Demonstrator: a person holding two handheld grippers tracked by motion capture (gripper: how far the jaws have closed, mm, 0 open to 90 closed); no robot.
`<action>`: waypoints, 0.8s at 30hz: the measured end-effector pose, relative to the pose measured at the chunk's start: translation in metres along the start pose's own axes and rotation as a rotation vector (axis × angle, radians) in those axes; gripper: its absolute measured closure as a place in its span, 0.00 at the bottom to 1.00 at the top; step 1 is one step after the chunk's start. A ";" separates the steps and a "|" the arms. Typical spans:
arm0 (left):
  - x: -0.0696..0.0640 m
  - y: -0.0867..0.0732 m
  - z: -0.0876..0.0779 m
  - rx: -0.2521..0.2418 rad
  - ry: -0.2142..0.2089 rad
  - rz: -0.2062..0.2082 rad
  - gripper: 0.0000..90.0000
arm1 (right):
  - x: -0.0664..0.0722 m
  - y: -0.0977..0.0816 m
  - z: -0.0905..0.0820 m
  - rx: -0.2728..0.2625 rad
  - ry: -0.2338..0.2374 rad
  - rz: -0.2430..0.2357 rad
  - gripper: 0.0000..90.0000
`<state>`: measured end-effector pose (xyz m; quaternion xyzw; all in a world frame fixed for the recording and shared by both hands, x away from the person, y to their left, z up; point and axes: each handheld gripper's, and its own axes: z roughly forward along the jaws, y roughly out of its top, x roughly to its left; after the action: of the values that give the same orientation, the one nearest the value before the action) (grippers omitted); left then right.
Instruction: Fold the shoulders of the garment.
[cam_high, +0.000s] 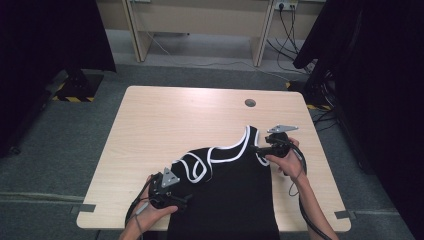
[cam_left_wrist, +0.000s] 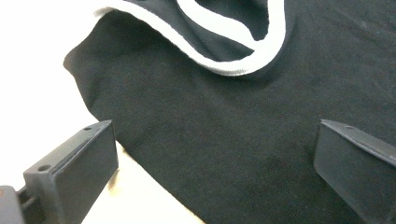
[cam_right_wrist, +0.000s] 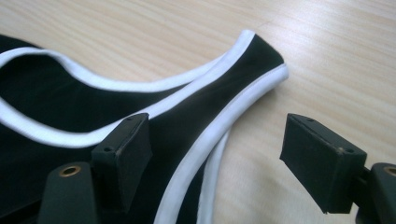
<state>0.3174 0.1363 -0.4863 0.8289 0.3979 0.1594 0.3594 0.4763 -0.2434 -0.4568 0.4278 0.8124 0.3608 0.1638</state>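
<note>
**Black top between two open grippers**

Pale wood table (cam_high: 165, 120) is seen under a black sleeveless top with white trim (cam_high: 225, 185), spread at the near edge. At its left shoulder the left gripper (cam_high: 182, 199) is held with jaws wide apart over black cloth, nothing clamped. At the right shoulder strap (cam_right_wrist: 243, 74) the right gripper (cam_high: 257, 148) is held, jaws parted astride the trimmed edge, nothing gripped.
</note>
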 end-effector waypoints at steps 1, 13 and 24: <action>0.000 0.000 0.000 0.000 0.000 -0.001 0.00 | -0.001 0.002 0.004 0.003 -0.008 0.000 0.28; 0.000 0.000 0.000 0.000 0.000 0.000 0.00 | -0.012 0.020 0.039 0.024 -0.038 0.026 0.30; 0.000 0.000 0.000 -0.001 0.000 -0.001 0.00 | -0.012 0.019 0.044 -0.001 -0.018 -0.012 0.83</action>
<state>0.3173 0.1362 -0.4864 0.8287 0.3981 0.1592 0.3598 0.5192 -0.2267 -0.4740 0.4260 0.8133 0.3562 0.1737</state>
